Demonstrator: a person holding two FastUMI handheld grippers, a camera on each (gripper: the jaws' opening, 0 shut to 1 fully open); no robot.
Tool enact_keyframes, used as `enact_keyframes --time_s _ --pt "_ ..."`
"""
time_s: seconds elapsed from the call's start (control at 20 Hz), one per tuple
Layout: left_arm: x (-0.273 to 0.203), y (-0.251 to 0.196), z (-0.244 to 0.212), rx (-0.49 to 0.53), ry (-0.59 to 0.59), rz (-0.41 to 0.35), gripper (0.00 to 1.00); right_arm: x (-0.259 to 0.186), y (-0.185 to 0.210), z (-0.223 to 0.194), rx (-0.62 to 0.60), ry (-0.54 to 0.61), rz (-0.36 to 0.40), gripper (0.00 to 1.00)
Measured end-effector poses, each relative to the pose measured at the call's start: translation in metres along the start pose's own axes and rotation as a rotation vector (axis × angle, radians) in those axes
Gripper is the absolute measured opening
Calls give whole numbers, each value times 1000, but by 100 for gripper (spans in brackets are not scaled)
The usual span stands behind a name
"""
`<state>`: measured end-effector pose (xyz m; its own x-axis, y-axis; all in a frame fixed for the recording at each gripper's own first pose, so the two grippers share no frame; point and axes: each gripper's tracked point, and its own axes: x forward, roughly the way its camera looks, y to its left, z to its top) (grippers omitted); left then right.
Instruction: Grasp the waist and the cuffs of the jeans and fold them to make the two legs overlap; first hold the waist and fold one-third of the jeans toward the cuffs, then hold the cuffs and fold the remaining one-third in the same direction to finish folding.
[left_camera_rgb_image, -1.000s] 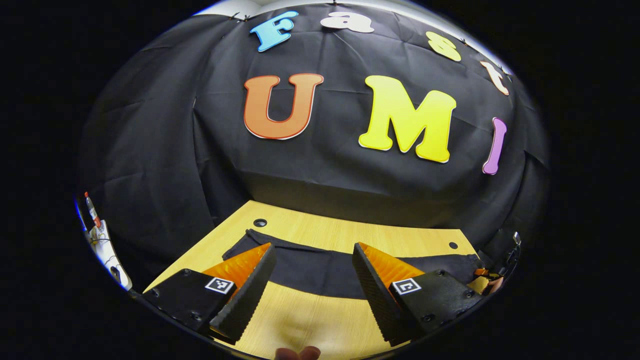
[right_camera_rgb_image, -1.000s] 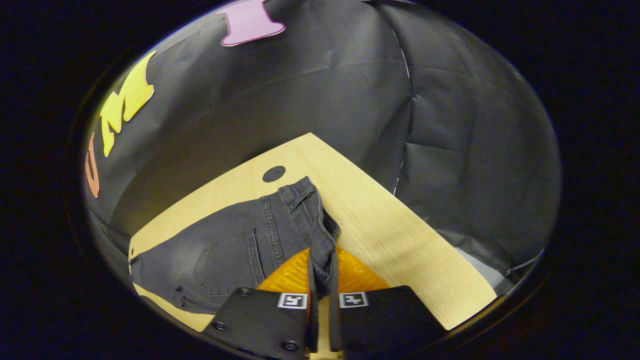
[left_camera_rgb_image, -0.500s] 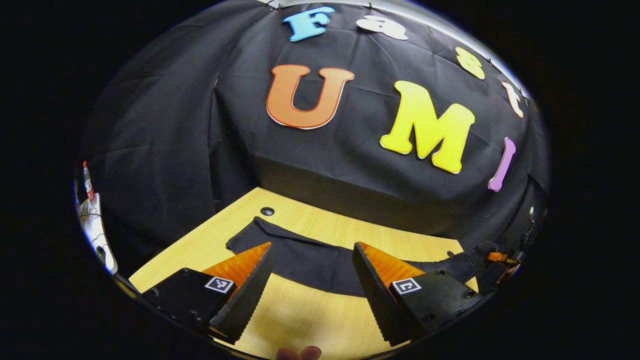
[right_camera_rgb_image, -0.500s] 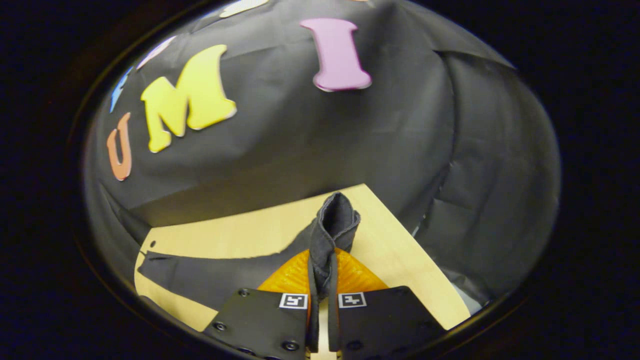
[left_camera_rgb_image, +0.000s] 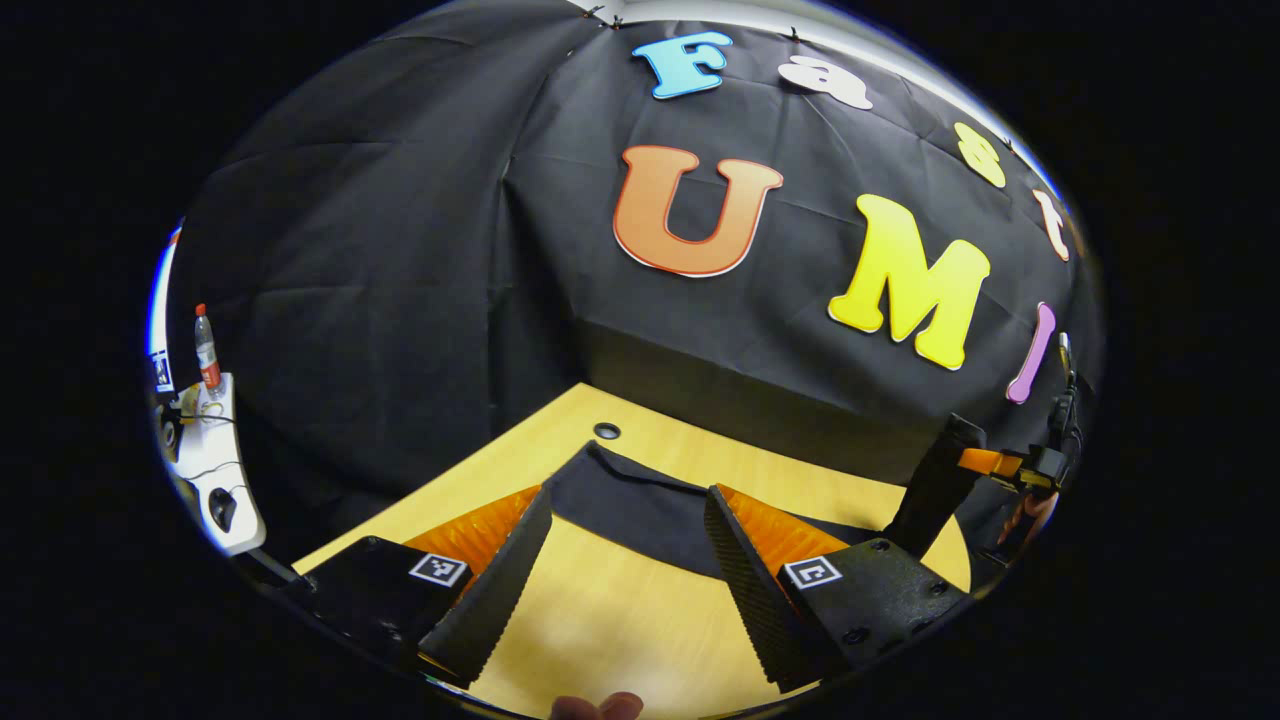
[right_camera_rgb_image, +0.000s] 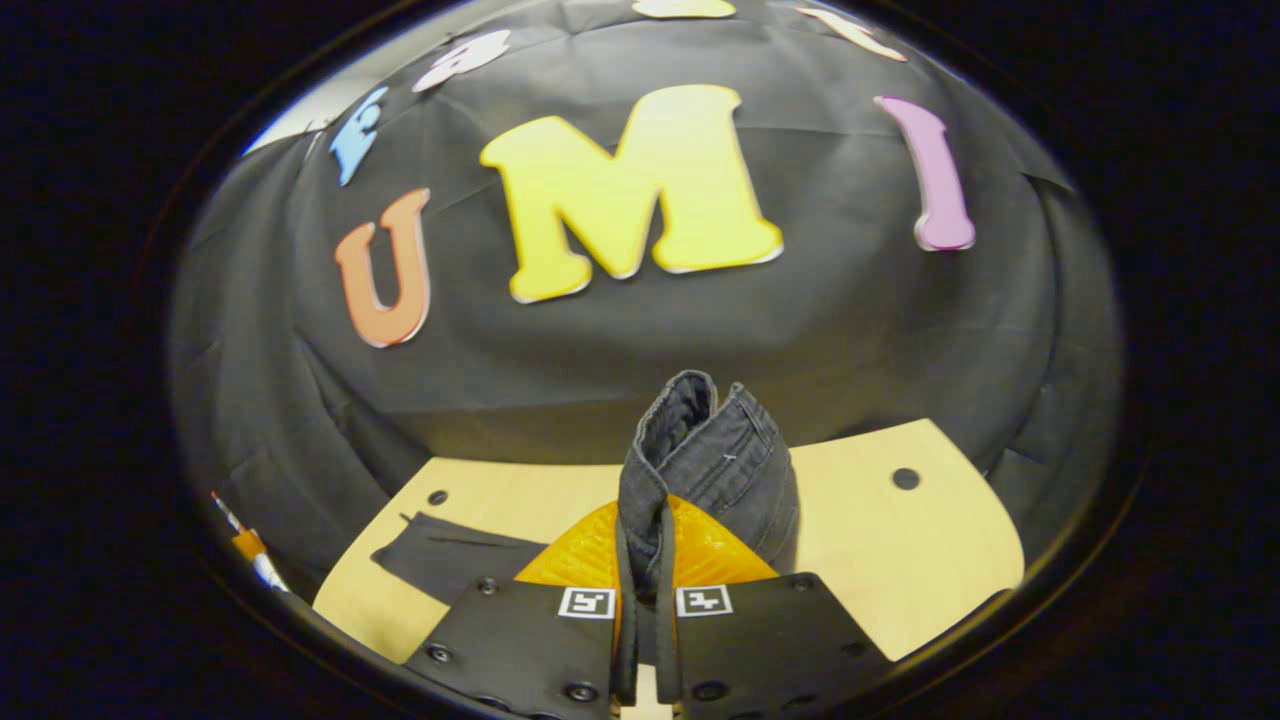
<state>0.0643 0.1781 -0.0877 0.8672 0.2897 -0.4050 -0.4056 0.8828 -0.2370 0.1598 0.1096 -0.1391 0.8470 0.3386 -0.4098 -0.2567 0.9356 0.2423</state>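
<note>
Meanwhile, the right tool (right_camera_rgb_image: 640, 560) pinches the waist (right_camera_rgb_image: 700, 450) of the dark jeans (left_camera_rgb_image: 640, 505) between both fingers, the bunched denim standing upright above the wooden surface (right_camera_rgb_image: 900, 560). Behind it, on the far left of that surface, a leg of the jeans lies flat. Seen from the left gripper view, the left tool (left_camera_rgb_image: 625, 535) hangs wide, its fingers apart and holding nothing, just short of the cuff (left_camera_rgb_image: 590, 465) end spread flat beside a small round hole (left_camera_rgb_image: 606, 431). Farther right, the lifted denim rises from the surface to the right tool.
</note>
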Motion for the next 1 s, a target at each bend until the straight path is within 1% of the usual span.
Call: enact_keyframes --time_s 0.1,0.15,0.25,0.3,0.35,0.4,0.5,0.6,0.7,0.75,0.8,0.85,0.9,1.0 --pt "-7 12 -6 -17 21 21 99 21 35 -35 -62 50 34 12" --pt "-11 17 -11 -23 35 35 99 36 52 -58 -93 79 48 8" --pt "-19 26 -20 -33 56 53 99 67 78 -111 -168 150 60 7" --pt "-22 29 -22 -34 63 58 99 79 87 -137 -206 190 64 4" --pt "-24 30 -24 -35 72 64 99 89 93 -163 -260 226 64 8" --pt "-25 31 -29 -38 90 67 99 98 100 -184 -316 252 71 8" --pt "-30 35 -34 -34 106 75 99 110 105 -206 -381 280 67 8" --pt "-30 35 -36 -39 107 76 99 116 105 -215 -362 301 61 8" --pt "-25 33 -40 -57 119 69 99 117 104 -213 -340 313 65 8" --pt "-23 34 -43 -70 126 67 99 116 108 -213 -330 314 89 12" --pt "-20 33 -42 -84 133 64 99 113 116 -212 -309 322 123 20" --pt "-17 33 -45 -96 138 63 99 109 121 -209 -292 319 145 34" --pt "-13 34 -46 -103 141 59 100 106 123 -204 -280 317 158 37" --pt "-2 34 -47 -118 146 40 100 86 132 -198 -206 333 196 67"
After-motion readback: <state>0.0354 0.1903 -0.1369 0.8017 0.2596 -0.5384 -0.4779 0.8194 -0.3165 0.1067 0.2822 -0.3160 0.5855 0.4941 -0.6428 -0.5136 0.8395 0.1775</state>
